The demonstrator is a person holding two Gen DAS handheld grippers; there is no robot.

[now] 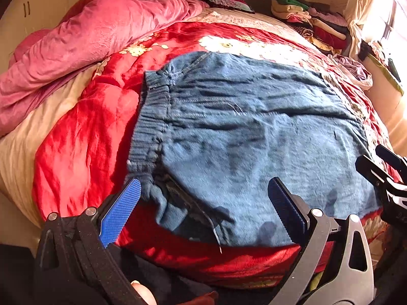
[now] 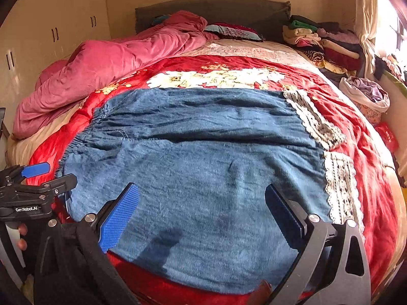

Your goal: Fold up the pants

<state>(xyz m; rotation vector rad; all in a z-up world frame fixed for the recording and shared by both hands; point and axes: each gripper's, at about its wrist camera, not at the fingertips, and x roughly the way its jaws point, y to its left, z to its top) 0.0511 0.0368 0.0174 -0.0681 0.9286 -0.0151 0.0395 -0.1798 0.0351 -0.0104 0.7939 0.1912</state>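
Blue denim pants with lace cuffs (image 2: 203,167) lie flat on the red floral quilt (image 2: 356,132); the left gripper (image 1: 203,198) and right gripper (image 2: 203,203) hover spread, gripping nothing.

I see the pants (image 2: 203,172) lying flat on the bed (image 2: 368,152), waistband to my left, lace cuffs (image 2: 338,185) to my right. A bunched quilt (image 2: 106,68) lies behind them on the left, stacked clothes (image 2: 323,43) at the far right by the headboard (image 2: 229,10).
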